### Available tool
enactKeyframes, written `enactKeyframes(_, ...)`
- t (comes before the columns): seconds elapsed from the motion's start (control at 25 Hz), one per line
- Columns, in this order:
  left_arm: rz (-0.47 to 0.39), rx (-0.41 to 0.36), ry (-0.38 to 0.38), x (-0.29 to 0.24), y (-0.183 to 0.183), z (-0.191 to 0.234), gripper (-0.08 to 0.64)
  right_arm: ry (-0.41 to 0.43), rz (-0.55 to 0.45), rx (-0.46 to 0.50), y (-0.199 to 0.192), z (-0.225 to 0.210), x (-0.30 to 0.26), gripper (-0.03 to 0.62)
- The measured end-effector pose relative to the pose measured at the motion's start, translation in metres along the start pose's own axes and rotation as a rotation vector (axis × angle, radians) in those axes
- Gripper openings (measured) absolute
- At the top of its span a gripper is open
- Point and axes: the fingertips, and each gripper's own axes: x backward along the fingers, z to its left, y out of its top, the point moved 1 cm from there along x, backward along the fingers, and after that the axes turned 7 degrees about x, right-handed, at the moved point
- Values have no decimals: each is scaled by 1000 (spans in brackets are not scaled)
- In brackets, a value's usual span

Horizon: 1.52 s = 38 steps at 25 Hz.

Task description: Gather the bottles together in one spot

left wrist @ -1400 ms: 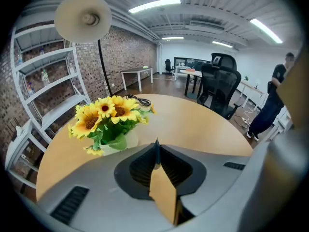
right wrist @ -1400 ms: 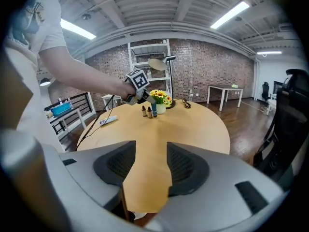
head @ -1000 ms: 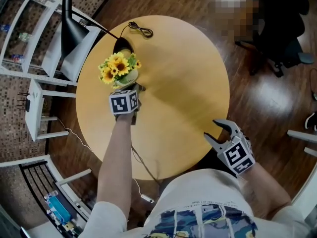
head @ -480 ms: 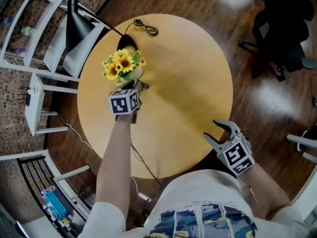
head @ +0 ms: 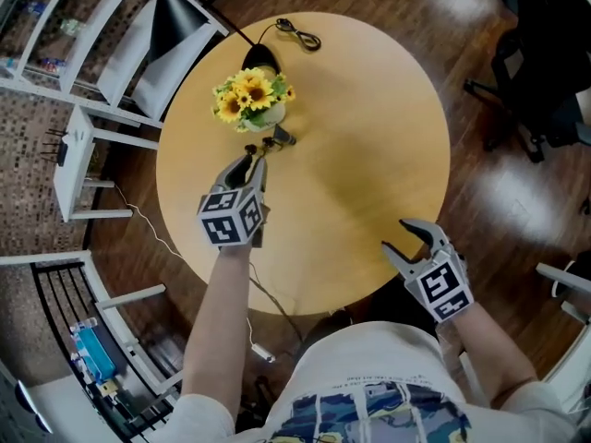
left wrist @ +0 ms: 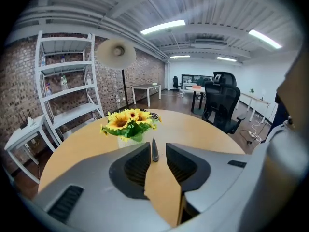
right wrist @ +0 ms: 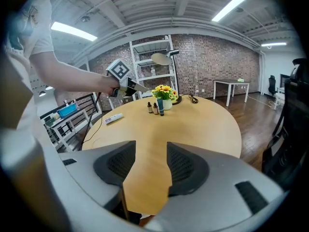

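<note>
Three small dark bottles (right wrist: 155, 108) stand close together on the round wooden table (head: 369, 137), just in front of a white vase of yellow sunflowers (head: 251, 100). From above they show as small dark shapes (head: 275, 139). My left gripper (head: 251, 164) hovers a little short of them, open and holding nothing. One dark bottle (left wrist: 154, 151) shows beyond its tips, in line with the gap, in the left gripper view. My right gripper (head: 399, 238) rests open and empty over the table's near right edge, far from the bottles.
A black lamp base (head: 261, 58) and a coiled cable (head: 297, 33) sit behind the flowers. A white flat object (right wrist: 113, 119) lies near the table's left edge. White shelving (head: 83, 53) stands left of the table, an office chair (head: 545, 81) at the right.
My left gripper has pulled back from the vase toward me, and its jaws now stand apart with nothing in them. The right gripper has stayed put.
</note>
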Motion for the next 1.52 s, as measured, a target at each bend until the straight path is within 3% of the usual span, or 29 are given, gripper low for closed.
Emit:
enactKeyframes(0.24, -43, 92, 3, 107, -47, -8, 107, 6, -41, 84, 25, 51, 7, 227)
enactKeyframes(0.4, -84, 133, -18, 191, -89, -11, 107, -41, -75, 72, 37, 100, 23, 227)
enactKeyframes(0.64, -137, 156, -35, 313, -173, -7, 107, -105, -99, 112, 45, 195, 47, 227)
enactKeyframes(0.84, -91, 186, -99, 388, -251, -12, 107, -151, -108, 103, 43, 274, 65, 227)
enactKeyframes(1.08, -74, 187, -142, 446, -309, -12, 107, -212, -96, 75, 27, 337, 89, 227)
enactKeyframes(1.52, -101, 213, -133, 451, -330, 17, 151, -218, -40, 80, 12, 374, 102, 227)
